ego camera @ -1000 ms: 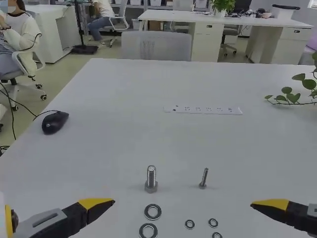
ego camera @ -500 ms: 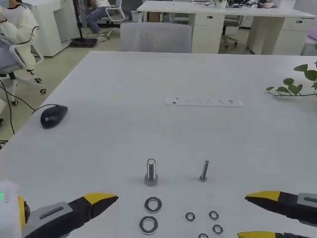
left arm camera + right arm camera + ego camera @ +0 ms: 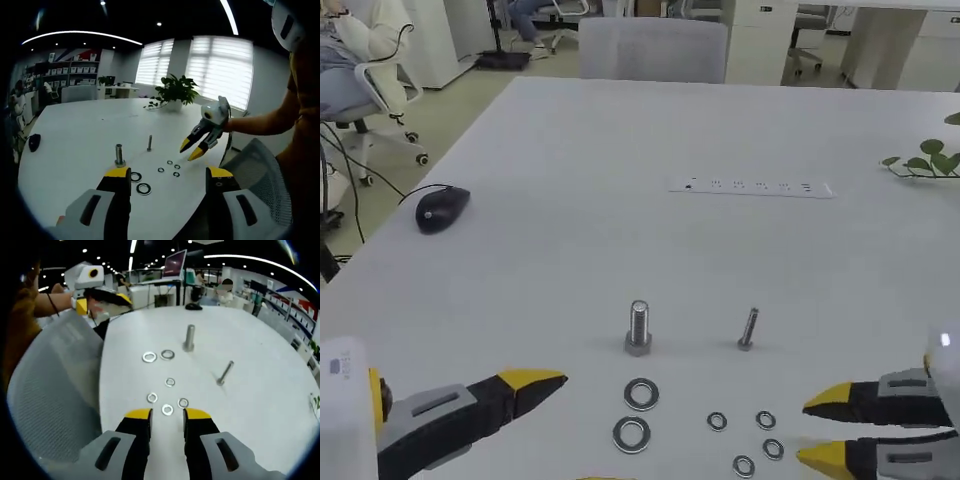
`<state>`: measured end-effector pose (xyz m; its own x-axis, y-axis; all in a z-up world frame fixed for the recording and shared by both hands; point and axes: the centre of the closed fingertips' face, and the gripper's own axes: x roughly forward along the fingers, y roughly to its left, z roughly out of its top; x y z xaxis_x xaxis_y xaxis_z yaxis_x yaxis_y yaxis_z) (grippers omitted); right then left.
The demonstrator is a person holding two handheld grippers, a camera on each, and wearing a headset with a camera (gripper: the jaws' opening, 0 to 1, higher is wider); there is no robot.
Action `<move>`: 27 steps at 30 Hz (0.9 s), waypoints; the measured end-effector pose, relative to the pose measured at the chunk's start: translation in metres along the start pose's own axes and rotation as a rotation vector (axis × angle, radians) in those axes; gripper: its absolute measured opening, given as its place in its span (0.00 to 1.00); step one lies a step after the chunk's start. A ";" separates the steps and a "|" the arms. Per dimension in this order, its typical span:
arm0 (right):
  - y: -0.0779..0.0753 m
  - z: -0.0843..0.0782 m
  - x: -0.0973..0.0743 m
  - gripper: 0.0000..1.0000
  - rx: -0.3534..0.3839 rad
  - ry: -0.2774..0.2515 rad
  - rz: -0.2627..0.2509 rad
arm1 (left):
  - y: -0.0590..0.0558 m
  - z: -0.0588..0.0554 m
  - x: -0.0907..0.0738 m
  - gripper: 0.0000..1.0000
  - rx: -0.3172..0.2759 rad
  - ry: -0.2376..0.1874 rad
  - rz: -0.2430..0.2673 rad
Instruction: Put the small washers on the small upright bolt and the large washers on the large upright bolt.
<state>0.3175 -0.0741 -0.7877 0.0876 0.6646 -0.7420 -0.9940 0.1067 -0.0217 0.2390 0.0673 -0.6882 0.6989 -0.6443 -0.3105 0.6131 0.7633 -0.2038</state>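
The large bolt (image 3: 638,328) and the small bolt (image 3: 748,328) stand upright on the white table (image 3: 620,230). Two large washers (image 3: 641,394) lie flat in front of the large bolt. Several small washers (image 3: 765,420) lie in front of the small bolt. My left gripper (image 3: 575,428) is open wide at the lower left, short of the large washers (image 3: 144,188). My right gripper (image 3: 810,430) is open at the lower right, its jaws pointing at the small washers. One small washer (image 3: 167,410) lies just ahead of the gap of the right gripper (image 3: 167,414).
A black mouse (image 3: 442,210) with its cable lies at the table's left edge. At the far middle is a white power strip (image 3: 752,187). Plant leaves (image 3: 925,160) reach in at the right. A grey chair back (image 3: 652,50) stands behind the table.
The head camera has tilted down. My right gripper has come in leftward toward the small washers, and its second jaw now shows. The left gripper has barely moved.
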 end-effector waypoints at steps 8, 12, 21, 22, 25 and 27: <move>0.006 -0.013 0.021 0.18 -0.060 0.173 0.066 | 0.002 0.002 0.002 0.60 0.002 -0.010 0.000; 0.006 -0.012 0.026 0.18 -0.096 0.195 0.080 | 0.003 0.001 0.003 0.60 0.014 0.000 -0.005; 0.002 -0.018 0.031 0.18 -0.136 0.257 0.106 | 0.003 0.007 0.001 0.60 0.018 -0.020 -0.001; 0.002 -0.019 0.033 0.18 -0.136 0.269 0.111 | 0.003 0.008 0.001 0.60 0.017 -0.023 -0.002; 0.003 -0.017 0.033 0.18 -0.165 0.276 0.118 | 0.004 0.008 0.000 0.60 0.018 -0.024 0.000; 0.003 -0.017 0.034 0.18 -0.183 0.289 0.127 | 0.004 0.009 0.000 0.60 0.018 -0.025 0.001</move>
<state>0.3161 -0.0635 -0.8248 -0.0335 0.4248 -0.9047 -0.9932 -0.1152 -0.0174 0.2445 0.0700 -0.6808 0.7088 -0.6444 -0.2869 0.6184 0.7634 -0.1866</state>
